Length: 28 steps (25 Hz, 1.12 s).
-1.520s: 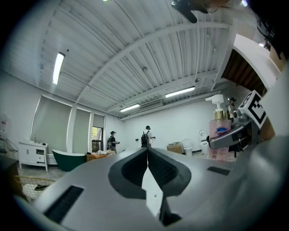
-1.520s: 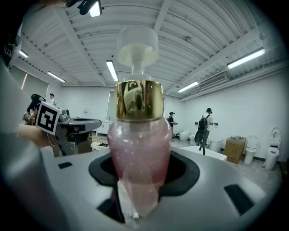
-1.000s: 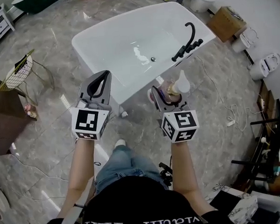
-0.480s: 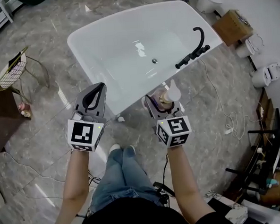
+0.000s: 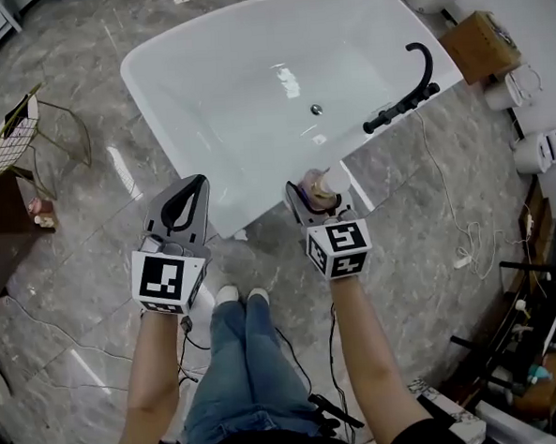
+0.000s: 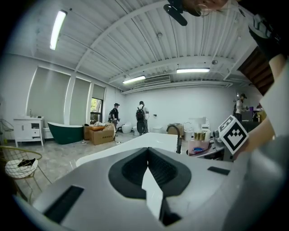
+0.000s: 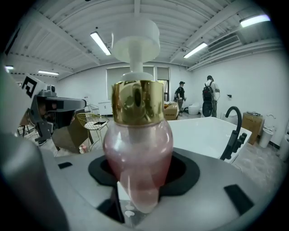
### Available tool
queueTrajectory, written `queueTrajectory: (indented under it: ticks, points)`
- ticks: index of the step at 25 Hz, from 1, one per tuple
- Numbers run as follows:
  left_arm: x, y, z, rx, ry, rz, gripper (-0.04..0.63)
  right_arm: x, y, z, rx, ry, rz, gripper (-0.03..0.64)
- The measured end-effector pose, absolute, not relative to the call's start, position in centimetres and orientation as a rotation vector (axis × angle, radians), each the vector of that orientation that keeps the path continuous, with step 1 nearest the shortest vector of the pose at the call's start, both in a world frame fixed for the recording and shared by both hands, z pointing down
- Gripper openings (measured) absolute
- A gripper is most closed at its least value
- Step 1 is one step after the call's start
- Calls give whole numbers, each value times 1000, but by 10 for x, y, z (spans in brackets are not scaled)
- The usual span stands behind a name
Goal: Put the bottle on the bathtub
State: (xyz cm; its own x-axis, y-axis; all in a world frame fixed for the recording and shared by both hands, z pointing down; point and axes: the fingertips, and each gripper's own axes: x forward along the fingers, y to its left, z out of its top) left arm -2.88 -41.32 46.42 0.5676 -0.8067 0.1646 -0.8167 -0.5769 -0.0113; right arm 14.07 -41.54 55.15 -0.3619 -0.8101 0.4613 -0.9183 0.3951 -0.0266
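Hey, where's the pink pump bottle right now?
The pink bottle is held upright in the right gripper, right of centre in the head view, at the near rim of the white bathtub, not set down on it.

Pink bottle [image 7: 137, 149] (gold collar, white pump) upright, gripped, just beside white bathtub [image 5: 242, 96] near rim.

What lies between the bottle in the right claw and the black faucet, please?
Only the bare white rim of the bathtub lies between the bottle and the faucet; the head view shows this.

One bottle [image 5: 316, 187], one bathtub [image 5: 242, 101]
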Motion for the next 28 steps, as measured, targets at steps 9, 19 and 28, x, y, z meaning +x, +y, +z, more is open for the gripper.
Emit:
queueTrajectory:
  ticks: [9, 19, 28]
  points:
    - [-28, -423, 495, 2673, -1433, 269, 12, 142, -452, 622, 1487, -2266, 403, 225]
    - [-50, -423, 513, 2634, -1468, 310, 11, 135, -470, 667, 1480, -2259, 417, 225]
    - [-48, -415, 509, 2634, -1472, 296, 12, 138, -460, 669, 1439, -2274, 412, 230]
